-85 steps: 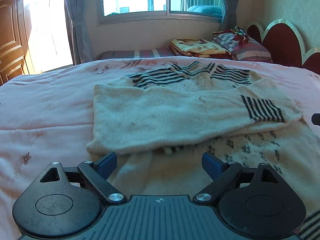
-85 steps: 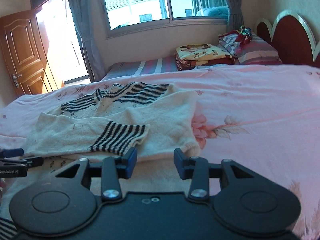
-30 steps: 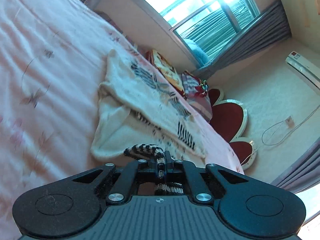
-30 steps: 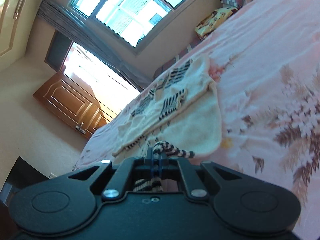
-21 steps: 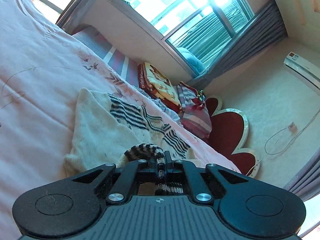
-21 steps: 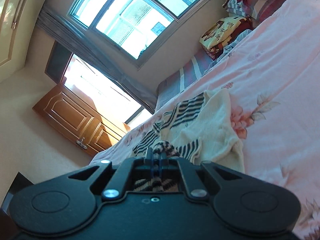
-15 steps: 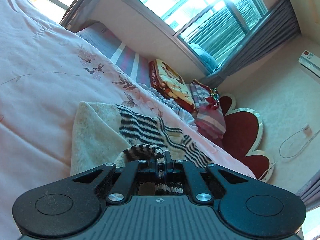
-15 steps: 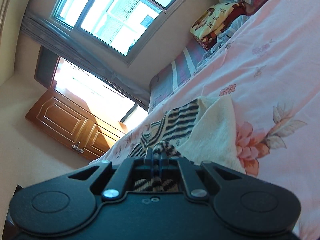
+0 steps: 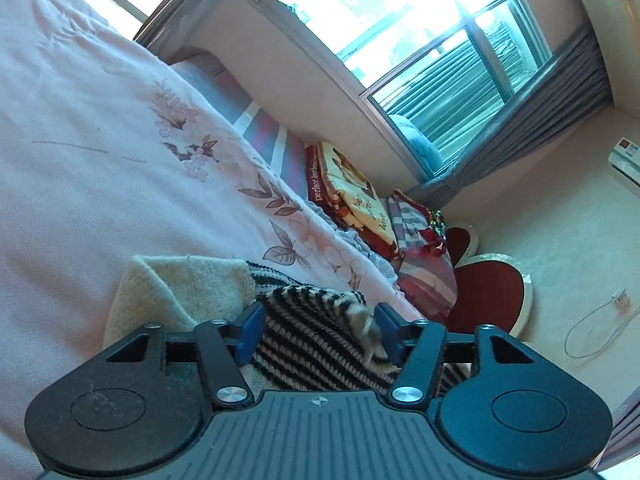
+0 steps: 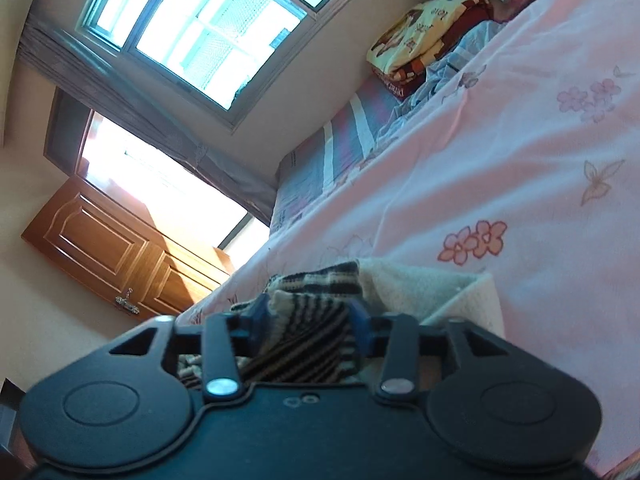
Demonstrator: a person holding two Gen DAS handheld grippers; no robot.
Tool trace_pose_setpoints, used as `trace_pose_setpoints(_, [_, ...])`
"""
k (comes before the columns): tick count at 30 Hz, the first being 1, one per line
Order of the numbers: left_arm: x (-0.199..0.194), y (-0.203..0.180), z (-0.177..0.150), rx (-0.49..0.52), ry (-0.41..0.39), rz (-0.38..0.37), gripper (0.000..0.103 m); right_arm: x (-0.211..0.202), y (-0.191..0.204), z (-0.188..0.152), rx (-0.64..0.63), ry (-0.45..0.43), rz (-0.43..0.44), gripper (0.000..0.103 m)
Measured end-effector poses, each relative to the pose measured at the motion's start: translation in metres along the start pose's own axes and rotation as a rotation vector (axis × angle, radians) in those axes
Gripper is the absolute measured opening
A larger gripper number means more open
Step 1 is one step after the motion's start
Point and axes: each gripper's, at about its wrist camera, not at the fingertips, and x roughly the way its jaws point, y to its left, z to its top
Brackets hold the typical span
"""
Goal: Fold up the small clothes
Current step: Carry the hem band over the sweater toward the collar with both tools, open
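Striped sweater hem (image 9: 316, 336) lies between each hand-held gripper's just-opened jaws, left (image 9: 316, 330) and right (image 10: 308, 326), unclamped.

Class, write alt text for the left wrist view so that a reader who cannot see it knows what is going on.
The left claw stands open, its jaws just parted, with the black-and-white striped hem of a cream knit sweater lying loose between its blue pads. The sweater rests folded on a pink floral bedspread, with a sunlit window beyond.

Both wrist views low, rolled; share bed (image 9: 80, 184).
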Motion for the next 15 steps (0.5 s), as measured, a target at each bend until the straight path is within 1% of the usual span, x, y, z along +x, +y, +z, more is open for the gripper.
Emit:
trace_pose_setpoints(2, [-0.003,-0.005,0.004,0.034,-0.008,0.040,0.063,-0.001,-0.001,0.005,-0.008,-0.007,-0.011,0.065])
trace_pose_setpoints(4, [-0.010,-0.010,0.009,0.082,-0.026,0.055,0.063,-0.006,0.000,0.008,-0.019,-0.027,-0.011,0.065])
trace_pose_setpoints(6, [-0.012,-0.021,0.016,0.197,0.003,0.128,0.063,-0.007,0.004,0.010,-0.071,-0.007,-0.025,0.065])
trace_pose_setpoints(8, [-0.008,-0.028,0.019,0.289,0.051,0.169,0.063,0.001,0.015,0.010,-0.179,0.043,-0.079,0.064])
trace_pose_setpoints(9, [-0.008,-0.031,0.019,0.321,0.070,0.185,0.063,0.004,0.019,0.008,-0.221,0.063,-0.090,0.063])
trace_pose_setpoints(10, [-0.006,-0.033,0.018,0.351,0.087,0.200,0.063,0.007,0.024,0.007,-0.251,0.086,-0.091,0.056])
trace_pose_setpoints(11, [-0.004,-0.036,0.016,0.384,0.107,0.227,0.063,0.011,0.029,0.004,-0.283,0.120,-0.097,0.050])
trace_pose_setpoints(12, [-0.001,-0.039,0.014,0.421,0.126,0.250,0.063,0.016,0.036,0.001,-0.327,0.149,-0.132,0.042])
trace_pose_setpoints(13, [0.002,-0.043,0.011,0.455,0.144,0.270,0.063,0.021,0.042,-0.003,-0.373,0.168,-0.170,0.042])
trace_pose_setpoints(14, [0.004,-0.045,0.008,0.482,0.157,0.284,0.058,0.026,0.049,-0.008,-0.420,0.189,-0.198,0.041])
trace_pose_setpoints(15, [0.007,-0.049,0.005,0.519,0.173,0.306,0.047,0.029,0.055,-0.012,-0.459,0.207,-0.210,0.042])
